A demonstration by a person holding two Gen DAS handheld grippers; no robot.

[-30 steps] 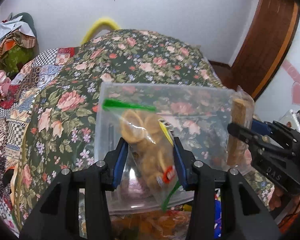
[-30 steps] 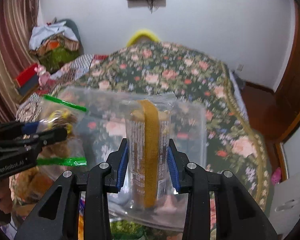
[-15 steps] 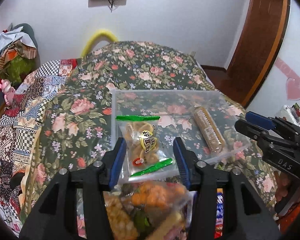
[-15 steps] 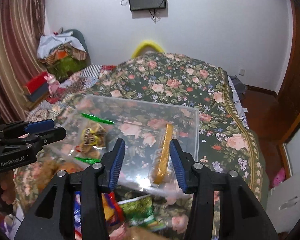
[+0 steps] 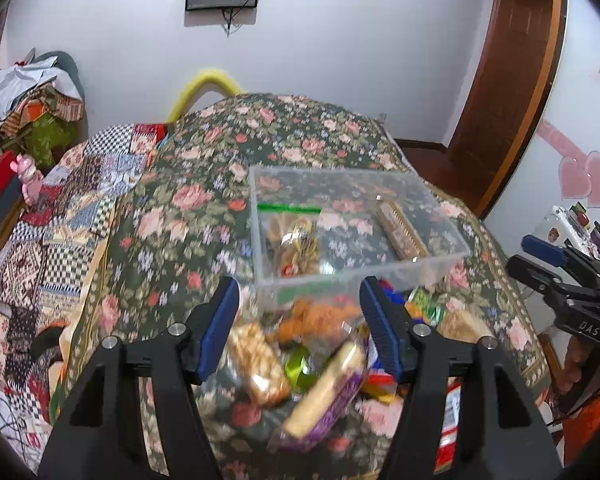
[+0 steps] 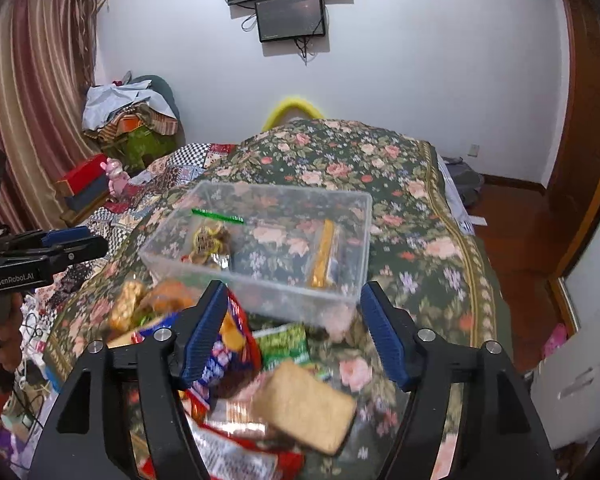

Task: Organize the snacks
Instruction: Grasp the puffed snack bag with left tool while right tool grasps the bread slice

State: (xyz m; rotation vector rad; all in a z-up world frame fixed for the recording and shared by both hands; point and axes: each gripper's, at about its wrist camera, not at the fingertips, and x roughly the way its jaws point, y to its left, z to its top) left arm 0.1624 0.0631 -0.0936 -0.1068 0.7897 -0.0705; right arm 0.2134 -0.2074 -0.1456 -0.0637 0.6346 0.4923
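Note:
A clear plastic bin (image 5: pixel 360 278) (image 6: pixel 260 282) sits on the floral bed. Inside it lie a zip bag of round cookies with a green strip (image 5: pixel 296 240) (image 6: pixel 210 240) on the left and a long biscuit sleeve (image 5: pixel 400 232) (image 6: pixel 324 252) on the right. My left gripper (image 5: pixel 299 285) (image 6: pixel 96 240) hovers short of the bin's near wall, over a heap of loose snack packs (image 5: pixel 300 360). Its jaws are opening and grip nothing. My right gripper (image 6: pixel 295 288) (image 5: pixel 520 254) hangs over the same heap (image 6: pixel 220 360), jaws also opening with no pack pressed between them.
A square cracker pack (image 6: pixel 304 408) lies nearest in the heap. A patchwork quilt (image 5: pixel 60 220) covers the bed's left side, with piled clothes (image 6: pixel 132 120) beyond it. A wooden door (image 5: pixel 500 100) stands at the right. A hand (image 6: pixel 8 332) holds the left gripper.
Both grippers let go: the cookie bag and the biscuit sleeve now lie in the bin. Both grippers have drawn back and upward from the bin, and their jaws have widened.

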